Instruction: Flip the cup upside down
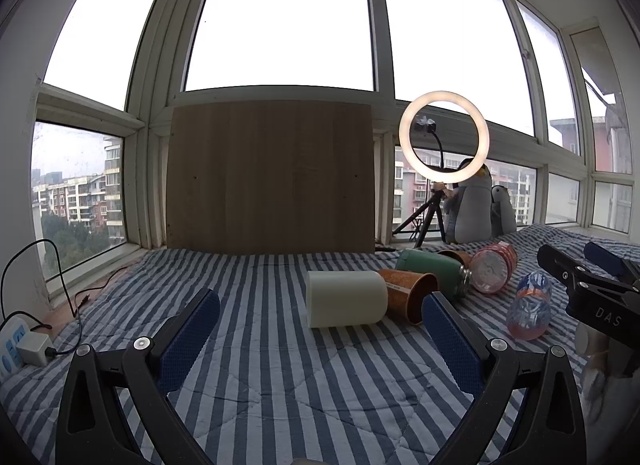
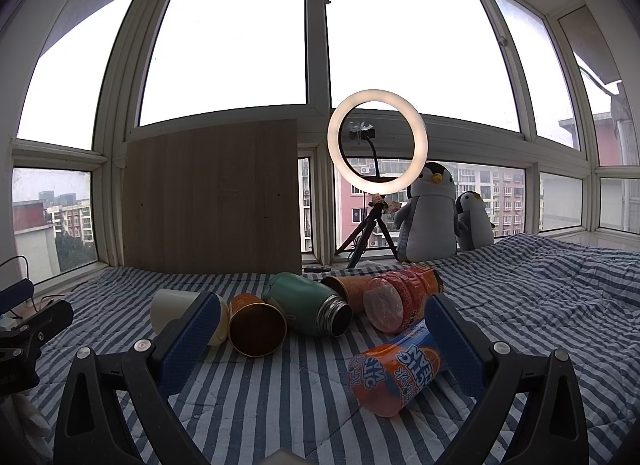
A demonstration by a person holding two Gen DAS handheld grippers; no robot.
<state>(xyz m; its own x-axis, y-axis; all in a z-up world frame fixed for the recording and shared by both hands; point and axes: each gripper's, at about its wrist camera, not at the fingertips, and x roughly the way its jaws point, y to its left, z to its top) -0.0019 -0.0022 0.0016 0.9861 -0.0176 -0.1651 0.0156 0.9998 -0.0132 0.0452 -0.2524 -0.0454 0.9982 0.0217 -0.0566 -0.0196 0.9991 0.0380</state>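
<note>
Several cups lie on their sides on a blue-and-white striped quilt (image 1: 256,377). A cream cup (image 1: 346,299) lies just ahead of my left gripper (image 1: 320,317), which is open and empty. Beside it lie an orange paper cup (image 1: 408,295), a green metal flask (image 1: 434,271), a second brown cup (image 2: 350,287), a pink-lidded cup (image 1: 492,269) and an orange-and-blue printed cup (image 2: 396,373). My right gripper (image 2: 324,321) is open and empty, with the printed cup between its fingers near the right one. The cream cup (image 2: 172,307) is partly hidden behind the right gripper's left finger.
A wooden board (image 1: 270,177) leans on the window at the back. A lit ring light on a tripod (image 2: 378,141) and two penguin plush toys (image 2: 432,213) stand at the back right. A power strip and cable (image 1: 24,345) lie at the left edge.
</note>
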